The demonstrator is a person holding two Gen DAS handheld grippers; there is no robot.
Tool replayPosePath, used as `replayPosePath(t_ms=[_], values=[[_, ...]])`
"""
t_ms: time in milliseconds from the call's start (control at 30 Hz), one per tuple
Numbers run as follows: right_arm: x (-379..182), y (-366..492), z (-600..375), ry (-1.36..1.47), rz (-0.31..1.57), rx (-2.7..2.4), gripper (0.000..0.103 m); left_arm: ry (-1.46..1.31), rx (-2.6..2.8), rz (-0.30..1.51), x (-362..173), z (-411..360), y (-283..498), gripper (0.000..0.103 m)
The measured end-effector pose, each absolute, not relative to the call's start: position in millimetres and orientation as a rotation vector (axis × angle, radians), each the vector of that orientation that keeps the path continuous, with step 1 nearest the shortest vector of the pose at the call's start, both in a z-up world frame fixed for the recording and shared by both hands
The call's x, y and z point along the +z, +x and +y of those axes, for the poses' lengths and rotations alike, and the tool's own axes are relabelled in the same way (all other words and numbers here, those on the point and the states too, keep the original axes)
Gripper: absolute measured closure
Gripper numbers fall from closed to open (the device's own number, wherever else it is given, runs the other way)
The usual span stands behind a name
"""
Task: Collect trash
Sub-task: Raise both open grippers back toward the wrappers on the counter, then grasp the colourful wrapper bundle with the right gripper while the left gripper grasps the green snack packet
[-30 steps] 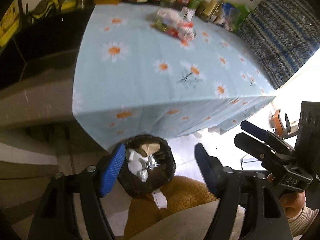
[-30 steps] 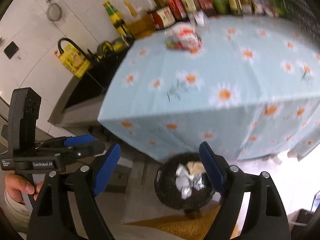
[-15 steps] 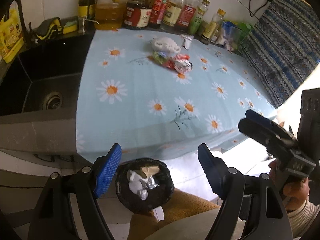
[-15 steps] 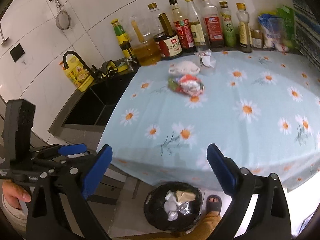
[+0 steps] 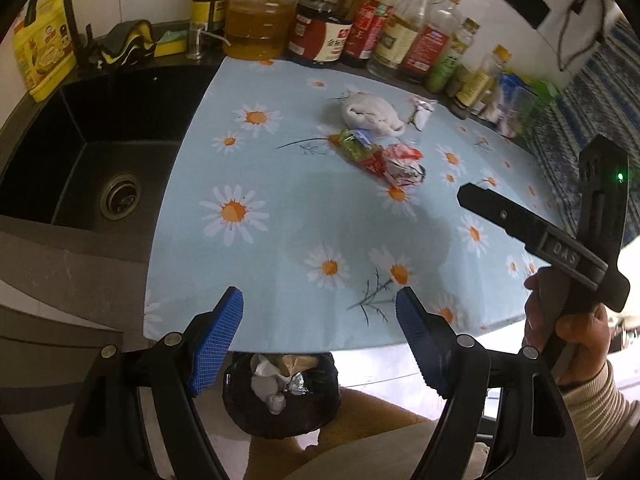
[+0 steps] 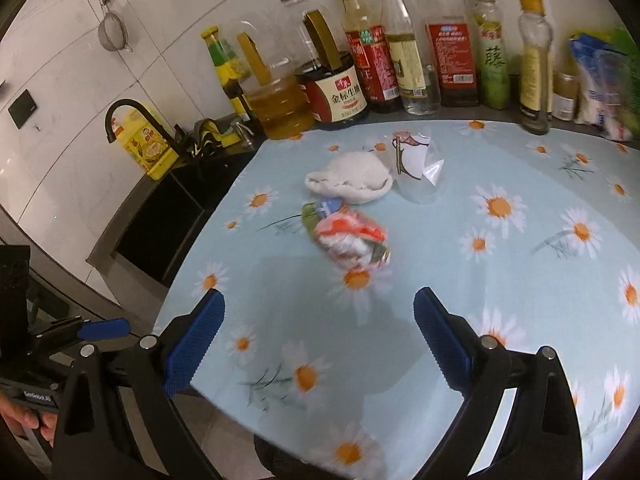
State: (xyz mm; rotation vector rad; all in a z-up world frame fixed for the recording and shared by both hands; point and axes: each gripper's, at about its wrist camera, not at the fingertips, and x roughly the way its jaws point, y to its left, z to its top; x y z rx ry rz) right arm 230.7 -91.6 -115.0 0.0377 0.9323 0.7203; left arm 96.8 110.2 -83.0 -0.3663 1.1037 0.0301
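Trash [image 5: 276, 380] of crumpled paper and foil fills the black bin bag [image 5: 320, 404].

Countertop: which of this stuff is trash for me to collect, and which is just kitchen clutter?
For the job:
crumpled red wrapper
green wrapper
white wad
clear packet
black bin bag

Just lying about:
sauce bottles
oil jug
sponge
sink

— Where does the trash lie?
— On the desk [image 6: 520, 280]: wrappers [image 6: 348, 236] mid-desk, cloth [image 6: 348, 180] just beyond, bottles [image 6: 400, 60] along the far edge.
— And the sink [image 5: 100, 160]?
— Left of the desk; the bin [image 5: 280, 392] sits below its near edge.
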Motion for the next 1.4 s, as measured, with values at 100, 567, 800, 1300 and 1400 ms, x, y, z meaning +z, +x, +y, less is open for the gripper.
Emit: replayPosePath(t_ms=[100, 567, 800, 1300, 1400], values=[[-123.2, 252.6, -89.4, 0.038, 0.956, 0.753, 0.009, -0.382, 0.058, 1.115, -88.0, 108.2, 107.6, 0.027], [-159.3, 318.2, -67.3, 0.008, 1.033, 0.896, 0.026, -0.423, 0.169, 1.128, -92.8, 95.1, 148.5, 0.027], [-174.6, 323.6, -60.0, -0.022, 1.071, 0.933, 0.046, -0.437, 0.199, 1.138, -99.8, 94.7, 155.3, 0.027], [-153.5, 324.6, -91.4, 0.028, 1.055, 0.92, 0.049, -0.411, 0.149, 1.166, -110.8, 86.3, 199.5, 0.027], [-147.5, 324.6, -105.4, 0.042, 1.048, 0.897, 0.049, -0.374, 0.119, 1.173, -112.8, 78.2, 216.3, 0.027]])
